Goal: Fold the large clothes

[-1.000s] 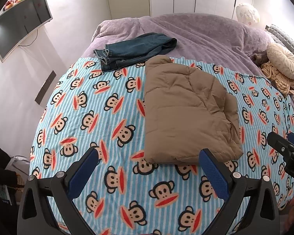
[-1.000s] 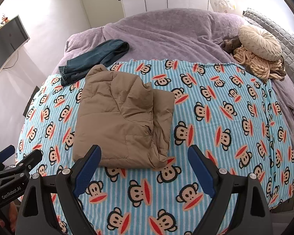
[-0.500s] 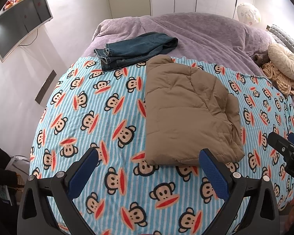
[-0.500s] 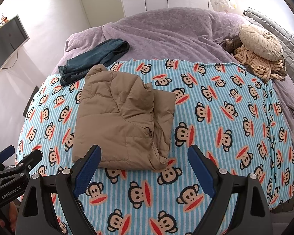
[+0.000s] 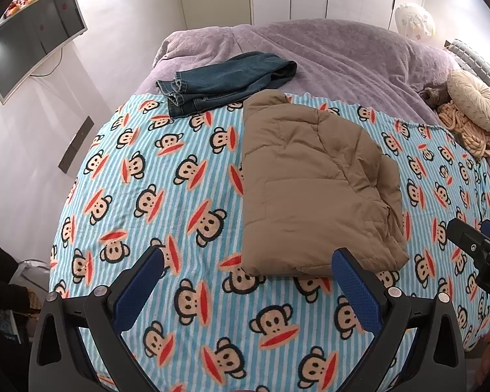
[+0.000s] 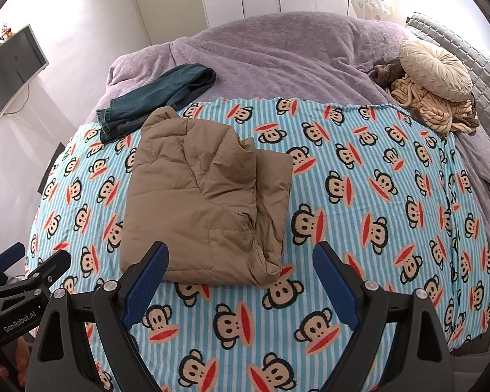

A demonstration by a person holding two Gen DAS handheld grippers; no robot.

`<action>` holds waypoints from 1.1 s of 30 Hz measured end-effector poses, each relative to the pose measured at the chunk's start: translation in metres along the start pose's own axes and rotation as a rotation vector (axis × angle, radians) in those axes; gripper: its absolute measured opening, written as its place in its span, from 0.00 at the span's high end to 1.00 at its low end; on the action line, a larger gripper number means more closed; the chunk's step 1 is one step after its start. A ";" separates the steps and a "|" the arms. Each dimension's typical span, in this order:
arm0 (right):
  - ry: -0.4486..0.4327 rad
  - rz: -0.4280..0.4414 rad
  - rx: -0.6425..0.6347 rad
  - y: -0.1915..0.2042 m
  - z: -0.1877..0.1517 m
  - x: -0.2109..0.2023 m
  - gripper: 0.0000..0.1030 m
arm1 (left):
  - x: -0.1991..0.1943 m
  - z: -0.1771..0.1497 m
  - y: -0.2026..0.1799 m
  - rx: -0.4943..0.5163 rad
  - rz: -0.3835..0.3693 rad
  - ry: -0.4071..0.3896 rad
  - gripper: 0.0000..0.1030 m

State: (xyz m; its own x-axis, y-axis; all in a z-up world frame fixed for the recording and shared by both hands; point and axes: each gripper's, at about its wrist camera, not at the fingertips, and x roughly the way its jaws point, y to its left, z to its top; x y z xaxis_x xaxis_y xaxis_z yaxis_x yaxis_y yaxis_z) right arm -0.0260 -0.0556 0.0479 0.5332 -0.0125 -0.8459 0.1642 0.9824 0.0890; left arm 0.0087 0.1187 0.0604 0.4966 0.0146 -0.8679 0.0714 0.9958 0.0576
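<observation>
**Bed contents: folded tan jacket, both grippers idle**

Item 1. Tan quilted jacket, folded into a thick rectangular bundle. It lies on the monkey-print blanket, left of the bed's middle in the right wrist view and right of middle in the left wrist view. The near edge is a smooth fold; loose layers bunch along the right edge. Nothing is touching it.

Item 2. Blue jeans, folded, at the far left. They straddle the far edge of the monkey-print blanket and the purple bedspread, with their near edge just beside the jacket's far corner.

Item 3. Left gripper, jaws spread wide with nothing between the blue pads. It hovers over the near part of the blanket, its right pad in line with the jacket's near edge.

Item 4. Right gripper, jaws likewise spread wide and holding nothing. Its left pad overlaps the jacket's near left corner in the view; contact cannot be told.

Item 5. Round cream cushion on a chunky knit throw, far right, well apart from the jacket.

Item 6. Wall-mounted screen, far left, beyond the bed.
</observation>
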 end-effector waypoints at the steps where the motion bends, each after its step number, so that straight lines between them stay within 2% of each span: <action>1: 0.000 0.000 0.000 0.000 0.000 0.000 0.11 | 0.001 0.000 0.000 0.000 0.004 -0.001 0.00; 33: 0.007 0.009 -0.025 -0.001 0.004 0.002 0.11 | 0.000 0.008 0.001 0.024 -0.002 -0.009 0.00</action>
State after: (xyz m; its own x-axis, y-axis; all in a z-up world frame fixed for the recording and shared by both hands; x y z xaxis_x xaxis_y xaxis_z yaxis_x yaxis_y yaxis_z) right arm -0.0220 -0.0576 0.0481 0.5282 -0.0026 -0.8491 0.1389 0.9868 0.0834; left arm 0.0161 0.1194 0.0641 0.5038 0.0117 -0.8638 0.0930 0.9934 0.0677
